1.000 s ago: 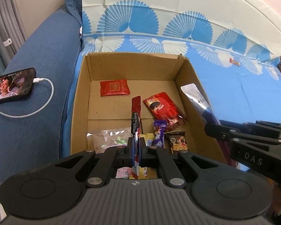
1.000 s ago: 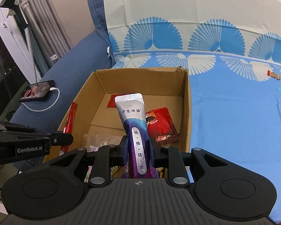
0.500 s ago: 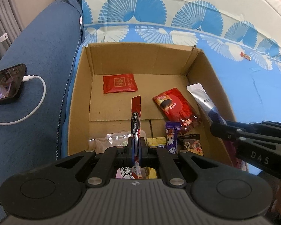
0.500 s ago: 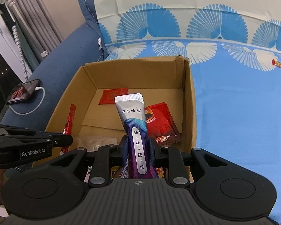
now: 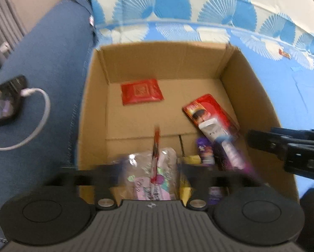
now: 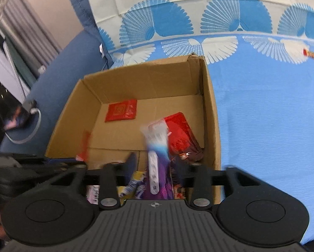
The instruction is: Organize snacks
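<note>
**Operator:** Snacks go into the cardboard box (image 5: pixel 249 88), which sits on the blue fan-print bed cover (image 6: pixel 272 109) against the dark blue cushion (image 5: pixel 52 63). I have both tools over its near end so whatever I let go of lands inside rather than on the cover.

**Colleague:** What is already in there?

**Operator:** A large red packet (image 5: pixel 209 111) near the right wall, a flat red sachet (image 5: pixel 141 91) at the back, a clear crinkly bag (image 5: pixel 150 168) at the near end. I judge the middle of the floor was left bare for later items.

**Colleague:** And your grips?

**Operator:** The left hand-held gripper (image 5: pixel 150 168) is opening, its jaws wide apart; the thin red stick (image 5: pixel 156 147) stands blurred between them, touching neither pad, so I take it as dropping. The right hand-held gripper (image 6: pixel 155 168) is opening too, and the silver-and-purple pouch (image 6: pixel 157 147) between its jaws looks loose and smeared, tipping toward the red packet.

**Colleague:** Anything left out?

**Operator:** One small wrapped sweet (image 6: pixel 311 54) lies far off on the cover, well apart from the box.
</note>
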A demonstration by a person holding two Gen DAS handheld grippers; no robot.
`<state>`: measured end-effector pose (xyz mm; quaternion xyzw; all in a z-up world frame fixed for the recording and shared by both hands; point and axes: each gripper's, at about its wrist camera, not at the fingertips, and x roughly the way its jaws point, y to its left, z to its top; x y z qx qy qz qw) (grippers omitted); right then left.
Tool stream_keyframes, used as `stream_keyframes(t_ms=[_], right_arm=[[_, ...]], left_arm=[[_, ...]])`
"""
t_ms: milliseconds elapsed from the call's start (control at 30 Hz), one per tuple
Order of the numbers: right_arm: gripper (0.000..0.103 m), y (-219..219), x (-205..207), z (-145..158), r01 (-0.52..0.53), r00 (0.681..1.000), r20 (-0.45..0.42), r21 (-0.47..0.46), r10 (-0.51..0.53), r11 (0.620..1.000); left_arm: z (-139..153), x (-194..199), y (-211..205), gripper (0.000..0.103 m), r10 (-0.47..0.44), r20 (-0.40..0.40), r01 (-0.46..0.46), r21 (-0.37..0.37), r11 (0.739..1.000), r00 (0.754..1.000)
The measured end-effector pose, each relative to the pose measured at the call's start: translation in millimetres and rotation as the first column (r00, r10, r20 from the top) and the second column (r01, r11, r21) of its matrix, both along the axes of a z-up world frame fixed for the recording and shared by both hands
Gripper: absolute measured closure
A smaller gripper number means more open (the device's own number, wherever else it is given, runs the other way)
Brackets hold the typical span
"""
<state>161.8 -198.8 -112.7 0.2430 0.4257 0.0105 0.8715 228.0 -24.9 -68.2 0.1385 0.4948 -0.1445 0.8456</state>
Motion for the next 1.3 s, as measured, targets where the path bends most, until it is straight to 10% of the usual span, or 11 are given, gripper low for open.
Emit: stream_keyframes(t_ms=[100, 400, 1300], right_arm=[[0.035, -1, -11, 8, -0.007, 1.0, 0.02, -0.015, 0.007, 1.0], [0.021, 28, -79, 22, -0.116, 0.993, -0.035, -0.108, 0.113, 0.987], [0.007, 47, -220, 101, -0.061, 0.963, 0.236, -0.267, 0.127, 0.962]], left_arm=[[11, -18, 7, 0.001, 0.015, 0.062, -0.015, 0.011, 1.0, 0.998], [11, -94, 25, 0.001, 0.083, -0.084, -0.083, 0.0, 0.997, 0.993], [96, -222, 35, 0.0, 0.102, 0.196, -0.091, -0.064, 0.994, 0.975]])
